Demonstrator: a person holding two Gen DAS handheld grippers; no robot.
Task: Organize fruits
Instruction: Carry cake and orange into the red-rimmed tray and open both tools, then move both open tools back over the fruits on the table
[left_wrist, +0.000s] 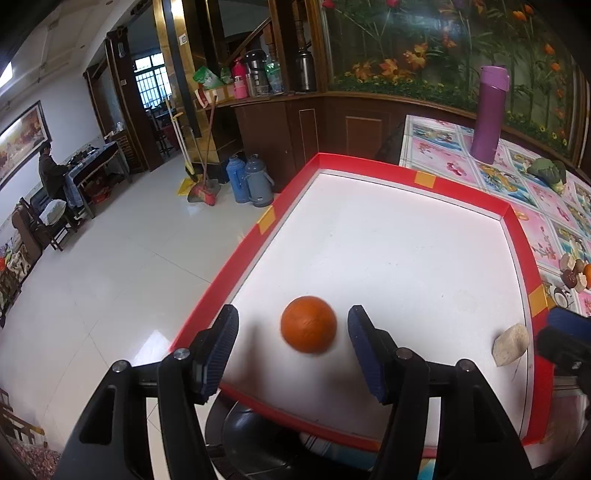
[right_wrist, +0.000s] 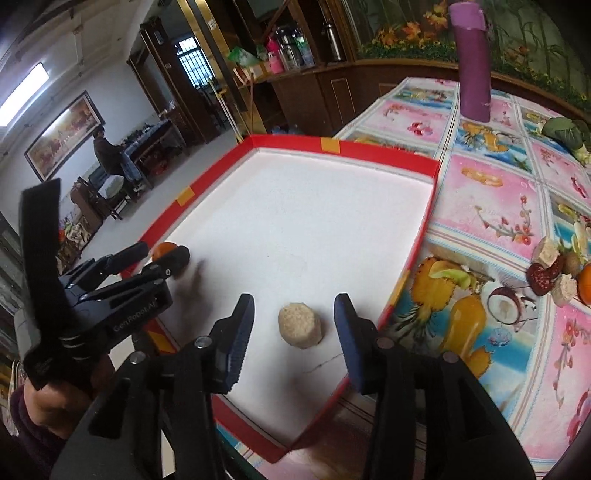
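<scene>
1. Left wrist view is showing the left gripper standing apart around the orange, pads clear of it; the fruit is lying in the near left part of the red-rimmed tray.
2. The right gripper is likewise standing apart around the beige piece, near the tray's right wall.
3. Two pieces are sitting in the tray, so the task looks barely begun (a pile is waiting on the tablecloth).
4. Only the right wrist view is showing that pile fully; the left view is showing the floor and flasks.
</scene>
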